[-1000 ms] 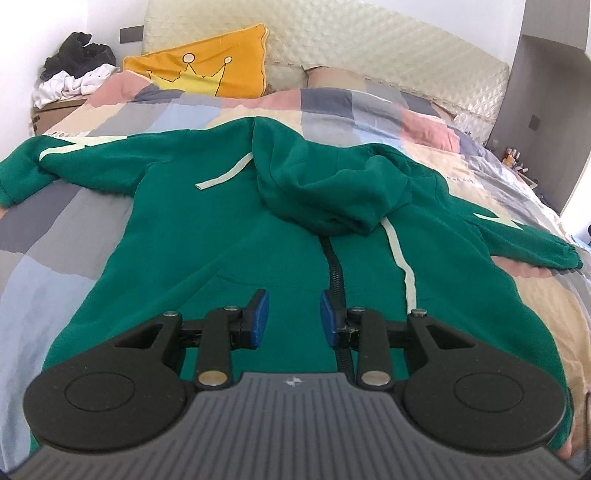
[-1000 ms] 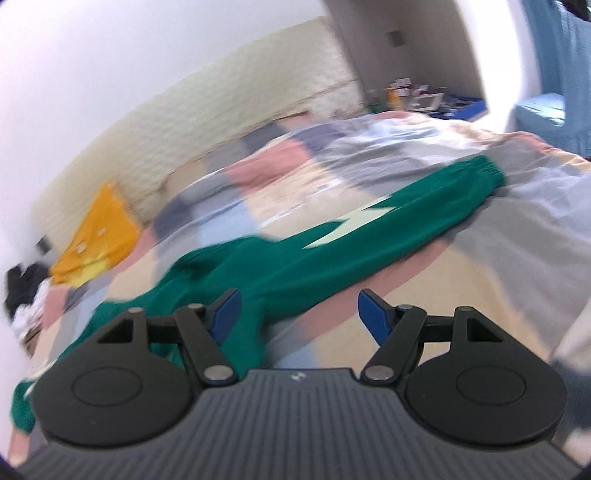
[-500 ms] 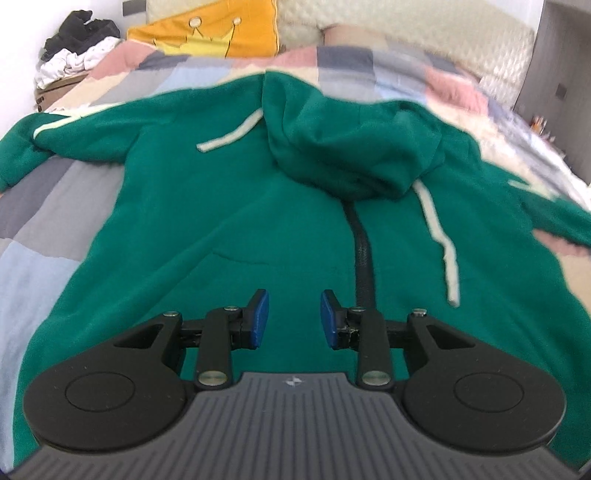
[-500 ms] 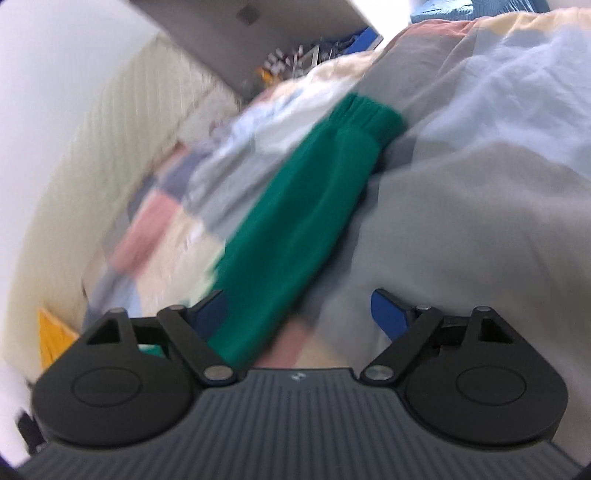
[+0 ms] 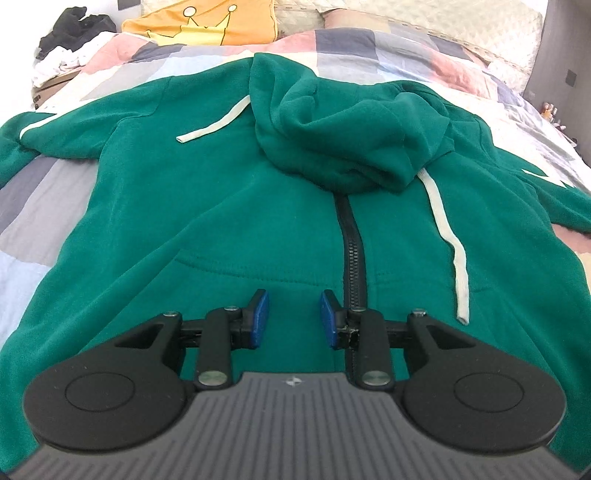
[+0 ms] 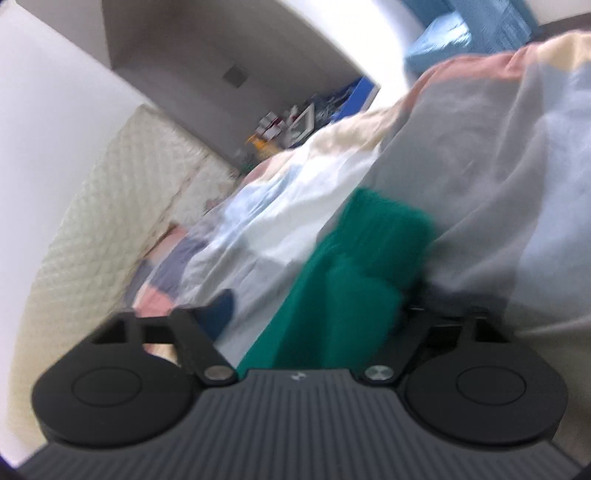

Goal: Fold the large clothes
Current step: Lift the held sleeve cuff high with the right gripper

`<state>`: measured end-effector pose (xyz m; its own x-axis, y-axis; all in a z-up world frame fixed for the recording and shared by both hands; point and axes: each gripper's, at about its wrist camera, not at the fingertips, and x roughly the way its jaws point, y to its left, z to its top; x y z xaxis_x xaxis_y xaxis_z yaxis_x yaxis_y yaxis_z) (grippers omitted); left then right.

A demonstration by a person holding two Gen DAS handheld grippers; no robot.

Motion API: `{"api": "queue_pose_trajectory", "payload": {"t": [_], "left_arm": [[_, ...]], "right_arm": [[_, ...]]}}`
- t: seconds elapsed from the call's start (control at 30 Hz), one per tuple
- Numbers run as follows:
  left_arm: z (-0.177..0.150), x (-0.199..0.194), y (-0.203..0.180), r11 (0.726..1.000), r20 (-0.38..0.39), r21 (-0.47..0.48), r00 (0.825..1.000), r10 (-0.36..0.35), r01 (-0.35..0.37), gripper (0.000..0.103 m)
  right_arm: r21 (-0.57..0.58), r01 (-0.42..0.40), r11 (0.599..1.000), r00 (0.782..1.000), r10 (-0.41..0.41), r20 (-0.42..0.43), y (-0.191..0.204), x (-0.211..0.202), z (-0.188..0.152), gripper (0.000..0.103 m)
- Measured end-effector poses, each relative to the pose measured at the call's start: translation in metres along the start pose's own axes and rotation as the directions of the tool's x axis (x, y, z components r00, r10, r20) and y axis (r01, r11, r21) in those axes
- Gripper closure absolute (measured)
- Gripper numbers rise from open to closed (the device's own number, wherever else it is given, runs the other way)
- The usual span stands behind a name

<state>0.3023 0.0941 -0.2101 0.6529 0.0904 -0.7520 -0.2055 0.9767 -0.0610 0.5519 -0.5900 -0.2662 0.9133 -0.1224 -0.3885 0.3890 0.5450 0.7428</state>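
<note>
R gripper (image 6: pixel 314 314) has just been closing, jaws astride the green sleeve (image 6: pixel 343 295) near its ribbed cuff (image 6: pixel 388 225). Left pad shows clear of the cloth; right pad is hidden behind it, and the frame is blurred, so can't tell whether the grip has landed. A sec ago this gripper looked along the whole sleeve from well back; it has since swung down onto the cuff end and rolled, leaving the bed tilted in its view. Likely meaning: first fold is starting, sleeve to be drawn in across the body.

L gripper (image 5: pixel 294 318) hangs narrow and empty, blue pads (image 5: pixel 258 319) apart w/ nothing between, just left of the zip (image 5: pixel 352 251) over the hoodie (image 5: pixel 207 206) front pocket. It has crept fwd and lower toward the cloth, pointing steeply down.

The hoodie lies face up, spread on the patchwork quilt (image 5: pixel 33 206), hood (image 5: pixel 354 136) flopped onto the chest, drawstrings (image 5: pixel 443 236) loose. Yellow crown pillow (image 5: pixel 207 22) and a heap of clothes (image 5: pixel 70 40) sit beyond.
</note>
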Motion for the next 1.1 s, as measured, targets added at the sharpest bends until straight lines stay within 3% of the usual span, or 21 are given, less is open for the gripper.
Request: {"api": "queue_pose_trajectory", "payload": {"t": [0.03, 0.07, 0.17, 0.4, 0.6, 0.73, 0.87, 0.97, 1.1], "left_arm": [[0.001, 0.000, -0.001, 1.000, 0.003, 0.000, 1.000, 0.003, -0.003, 0.067], [0.001, 0.001, -0.001, 1.000, 0.004, -0.003, 1.000, 0.007, -0.007, 0.067], [0.002, 0.001, -0.001, 1.000, 0.002, -0.024, 1.000, 0.010, -0.010, 0.067], [0.005, -0.005, 0.002, 0.999, 0.006, -0.044, 1.000, 0.006, -0.005, 0.067], [0.008, -0.017, 0.013, 0.998, 0.030, -0.050, 0.999, -0.030, 0.031, 0.067], [0.002, -0.026, 0.021, 0.998, 0.053, -0.049, 0.998, -0.023, 0.026, 0.067], [0.006, -0.053, 0.025, 0.999, 0.169, -0.018, 0.985, -0.039, 0.043, 0.067], [0.009, -0.067, 0.034, 0.997, 0.229, -0.036, 0.972, -0.053, 0.063, 0.067], [0.010, -0.075, 0.054, 0.989, 0.237, -0.102, 0.968, -0.083, 0.110, 0.067]], "right_arm": [[0.010, 0.019, 1.000, 1.000, -0.019, 0.005, -0.002, 0.000, 0.002, 0.074], [0.015, 0.043, 0.999, 0.999, -0.043, -0.003, -0.004, 0.003, 0.005, 0.083], [-0.044, 0.047, 0.998, 0.999, -0.046, 0.012, -0.001, 0.002, 0.015, 0.087], [-0.176, 0.016, 0.984, 0.998, -0.005, 0.065, 0.019, -0.004, 0.041, 0.088], [-0.283, -0.035, 0.958, 0.993, 0.065, 0.097, 0.078, -0.020, 0.049, 0.087], [-0.412, -0.074, 0.908, 0.985, 0.132, 0.114, 0.140, -0.045, 0.044, 0.087], [-0.521, -0.141, 0.842, 0.966, 0.232, 0.114, 0.211, -0.082, 0.032, 0.087], [-0.589, -0.191, 0.785, 0.943, 0.314, 0.113, 0.263, -0.115, 0.024, 0.087], [-0.672, -0.238, 0.701, 0.910, 0.403, 0.098, 0.327, -0.164, 0.005, 0.087]]}}
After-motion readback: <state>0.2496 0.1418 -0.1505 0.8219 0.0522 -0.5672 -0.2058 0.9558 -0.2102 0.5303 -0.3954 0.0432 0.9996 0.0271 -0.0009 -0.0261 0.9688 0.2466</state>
